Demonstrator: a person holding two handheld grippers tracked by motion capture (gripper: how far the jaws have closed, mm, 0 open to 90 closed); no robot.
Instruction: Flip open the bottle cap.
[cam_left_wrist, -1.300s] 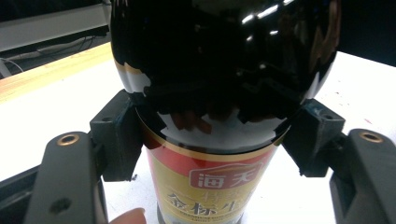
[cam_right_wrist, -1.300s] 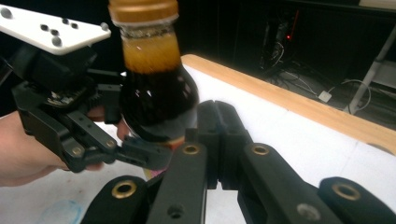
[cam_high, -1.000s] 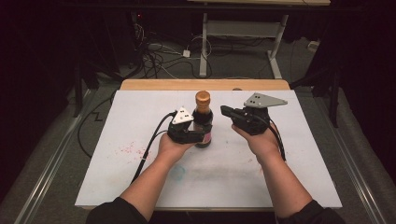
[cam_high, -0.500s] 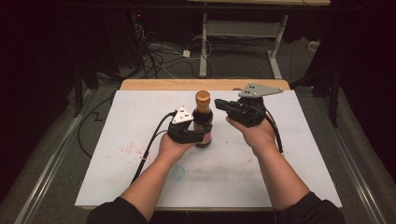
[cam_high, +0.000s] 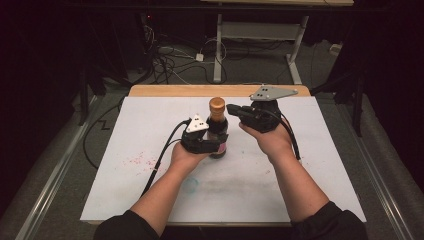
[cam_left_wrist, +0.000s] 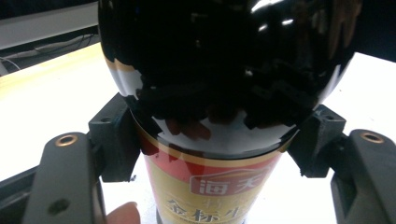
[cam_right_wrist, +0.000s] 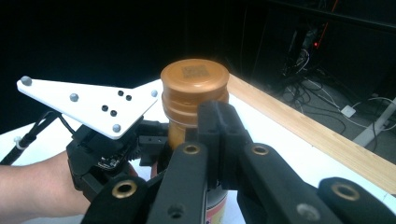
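A dark sauce bottle (cam_high: 218, 134) with an orange cap (cam_high: 216, 104) stands upright near the middle of the white table top (cam_high: 125, 130). My left gripper (cam_high: 214, 145) is shut on the bottle's body just above its red and gold label (cam_left_wrist: 212, 186), one jaw on each side. My right gripper (cam_high: 234, 109) sits close to the right of the bottle's neck, at cap height. In the right gripper view its jaws (cam_right_wrist: 219, 130) stand together in front of the cap (cam_right_wrist: 194, 79) with nothing between them. The left gripper (cam_right_wrist: 107, 154) lies behind it.
A wooden strip (cam_high: 170, 90) runs along the table's far edge. Pink speckles (cam_high: 135, 161) mark the sheet at the left. Cables (cam_high: 170, 55) and a white table frame (cam_high: 260, 30) lie on the floor beyond. The left gripper's cable (cam_high: 162, 155) trails back over the sheet.
My right gripper has moved left, from well right of the bottle to beside its neck and cap. The left gripper and the bottle have stayed put.
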